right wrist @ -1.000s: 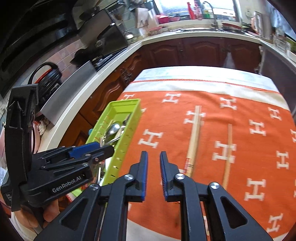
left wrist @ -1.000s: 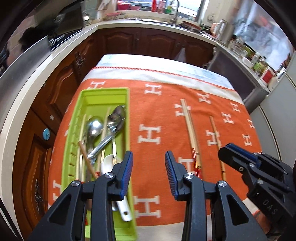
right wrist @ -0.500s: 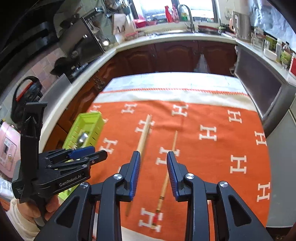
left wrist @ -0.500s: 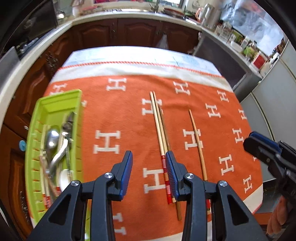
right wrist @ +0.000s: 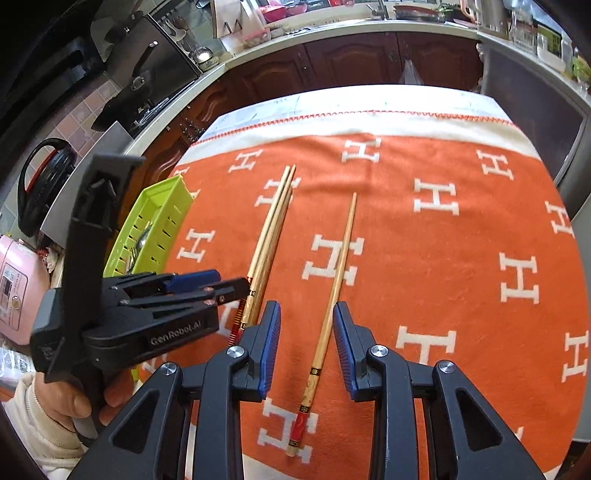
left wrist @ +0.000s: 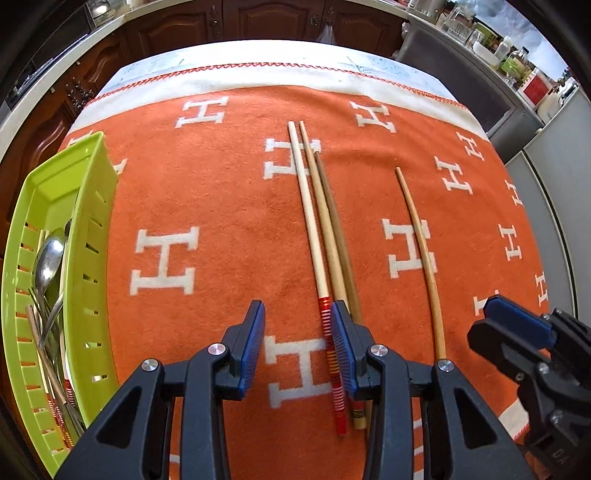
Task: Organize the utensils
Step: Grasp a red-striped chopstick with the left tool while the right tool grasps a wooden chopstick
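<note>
Four wooden chopsticks lay on the orange H-patterned blanket (left wrist: 207,192). A bundle of three (left wrist: 325,236) ran ahead of the left gripper (left wrist: 297,349), whose jaws hung part-open, gripping nothing. A lone bamboo chopstick (right wrist: 334,291) sat between the right gripper's (right wrist: 306,349) jaws, which had just been opening, pads clear of it. Off left sat the lime-green slotted plastic tray (left wrist: 88,236) holding steel spoons (left wrist: 48,262).

Dark brown carved wooden cabinets (right wrist: 332,66) run beneath a pale L-shaped countertop (right wrist: 332,31); a steel sink tap (right wrist: 380,7), seemingly, stands in bright daylight.
</note>
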